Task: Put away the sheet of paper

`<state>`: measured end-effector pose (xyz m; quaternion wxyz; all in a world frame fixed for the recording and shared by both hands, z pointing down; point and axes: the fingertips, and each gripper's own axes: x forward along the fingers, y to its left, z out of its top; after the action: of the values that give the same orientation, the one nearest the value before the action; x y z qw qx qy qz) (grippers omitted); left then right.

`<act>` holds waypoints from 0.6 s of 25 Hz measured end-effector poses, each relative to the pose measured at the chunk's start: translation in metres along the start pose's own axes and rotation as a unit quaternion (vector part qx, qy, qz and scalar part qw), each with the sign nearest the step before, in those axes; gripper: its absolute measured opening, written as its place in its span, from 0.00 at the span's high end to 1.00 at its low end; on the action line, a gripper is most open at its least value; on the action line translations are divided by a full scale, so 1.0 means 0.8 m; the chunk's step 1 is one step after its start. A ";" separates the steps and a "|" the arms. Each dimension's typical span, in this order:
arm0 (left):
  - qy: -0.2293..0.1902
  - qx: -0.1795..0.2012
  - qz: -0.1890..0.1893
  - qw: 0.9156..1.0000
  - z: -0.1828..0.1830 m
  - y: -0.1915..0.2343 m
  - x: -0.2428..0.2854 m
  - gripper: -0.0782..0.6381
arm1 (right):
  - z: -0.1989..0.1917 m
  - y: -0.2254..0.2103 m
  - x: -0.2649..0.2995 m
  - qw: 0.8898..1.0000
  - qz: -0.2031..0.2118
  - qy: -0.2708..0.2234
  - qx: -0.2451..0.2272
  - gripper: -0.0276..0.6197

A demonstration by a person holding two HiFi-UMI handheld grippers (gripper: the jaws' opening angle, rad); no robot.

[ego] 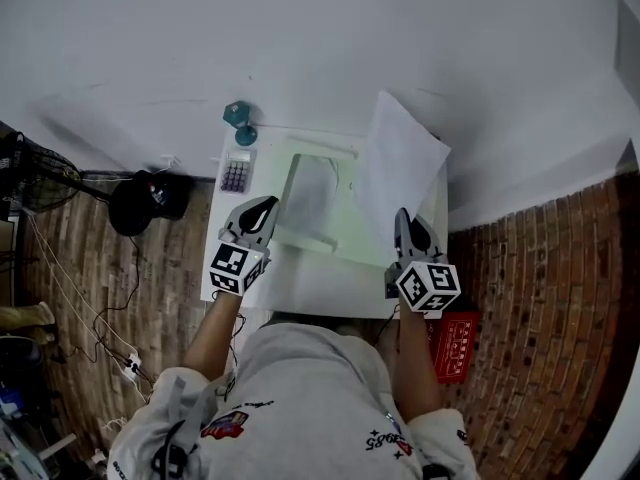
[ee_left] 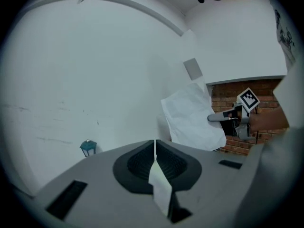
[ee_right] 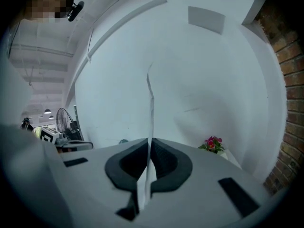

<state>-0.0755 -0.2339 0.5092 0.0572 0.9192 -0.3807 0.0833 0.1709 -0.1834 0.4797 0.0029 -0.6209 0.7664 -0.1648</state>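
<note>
Over white desk, grips upright sheet in right fingers, just right of folder; pinches white strip in left fingers.

Little free room on the tabletop
A tray fills the middle, and a lantern and calculator block the back left corner. The sheet of paper (upright, pinched in the right gripper) screens the right side. The left gripper, closed on a white strip, stands left of the tray. Bare surface shows only along the near edge.
</note>
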 end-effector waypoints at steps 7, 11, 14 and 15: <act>0.002 -0.004 0.012 1.000 0.001 -0.007 0.021 0.85 | -0.008 -0.014 0.021 1.000 0.022 0.016 0.007 0.95; -0.003 -0.004 0.030 1.000 0.005 -0.004 0.017 0.85 | -0.012 -0.017 0.031 0.999 0.041 0.027 0.006 0.95; 0.004 -0.012 0.045 0.999 0.000 -0.001 0.011 0.85 | -0.016 -0.017 0.043 0.998 0.055 0.035 0.012 0.95; 0.006 -0.014 0.049 0.999 -0.002 0.001 0.008 0.85 | -0.018 -0.017 0.047 0.997 0.059 0.037 0.017 0.95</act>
<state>-0.0715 -0.2388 0.5118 0.0677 0.8979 -0.4264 0.0861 0.1725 -0.2181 0.5041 -0.0057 -0.5679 0.7984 -0.2002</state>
